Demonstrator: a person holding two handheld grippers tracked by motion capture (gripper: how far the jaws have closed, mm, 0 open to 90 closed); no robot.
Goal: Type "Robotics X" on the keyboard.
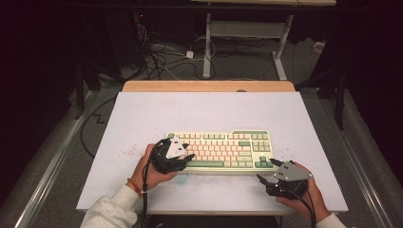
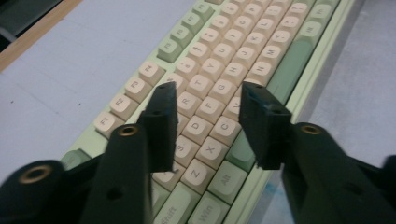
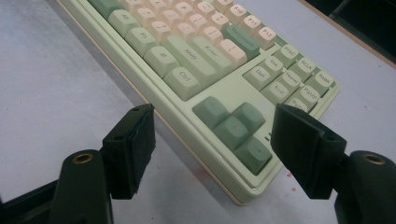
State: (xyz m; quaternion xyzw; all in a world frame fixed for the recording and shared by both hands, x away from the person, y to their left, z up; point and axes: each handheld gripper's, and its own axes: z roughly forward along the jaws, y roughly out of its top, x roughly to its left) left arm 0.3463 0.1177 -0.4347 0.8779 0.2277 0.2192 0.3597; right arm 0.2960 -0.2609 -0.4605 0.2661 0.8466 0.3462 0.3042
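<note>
Two hand-held grippers worked at either end of a green-and-cream mechanical keyboard (image 1: 221,151) lying near the front middle of the white table (image 1: 142,114).

The left gripper (image 1: 186,158) hovered over the keyboard's left letter keys, jaws parted with nothing between them, above the cream keys (image 2: 205,109). The right gripper (image 1: 266,172) sat just off the keyboard's front right corner, jaws spread wide and empty, straddling the corner by the green arrow keys (image 3: 233,126).

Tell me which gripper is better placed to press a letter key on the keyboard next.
Left. The left gripper hovers open directly over the keyboard's letter keys; the right gripper sits off its arrow-key corner.
</note>
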